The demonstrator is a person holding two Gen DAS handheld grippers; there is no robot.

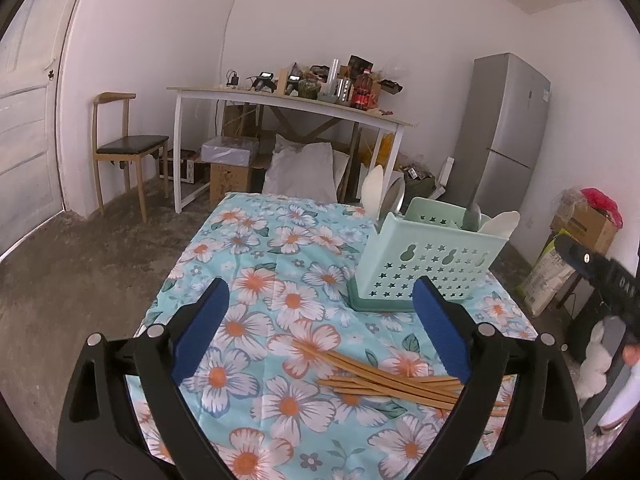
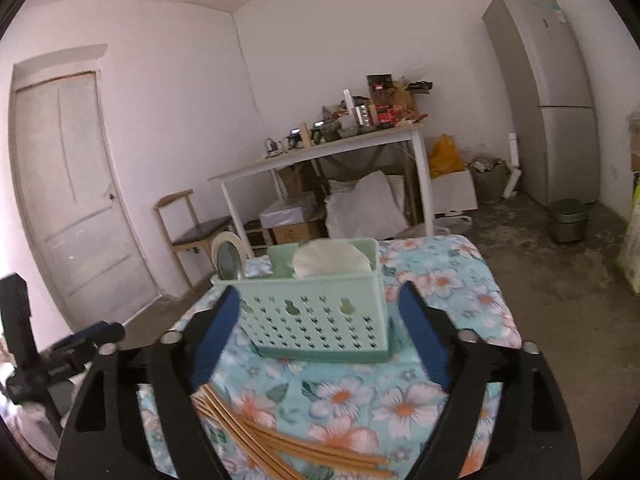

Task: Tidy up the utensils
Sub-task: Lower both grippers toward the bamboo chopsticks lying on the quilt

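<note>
A mint green perforated utensil holder [image 1: 430, 258] stands on the floral tablecloth [image 1: 256, 248], with white spoons [image 1: 502, 222] and a dark utensil in it. It also shows in the right wrist view [image 2: 316, 312], holding white spoons [image 2: 330, 262] and a metal spoon [image 2: 228, 262]. Several wooden chopsticks [image 1: 384, 378] lie loose on the cloth, near the camera, also in the right wrist view [image 2: 288, 446]. My left gripper [image 1: 320, 304] is open and empty above the cloth, left of the holder. My right gripper [image 2: 318, 316] is open and empty, its jaws either side of the holder in view.
The right gripper's black body [image 1: 600, 276] shows at the left view's right edge. The table's far edge [image 1: 280, 196] drops to a concrete floor. Behind stand a wooden chair [image 1: 128, 148], a cluttered white desk [image 1: 296, 100], boxes, a grey fridge [image 1: 508, 132].
</note>
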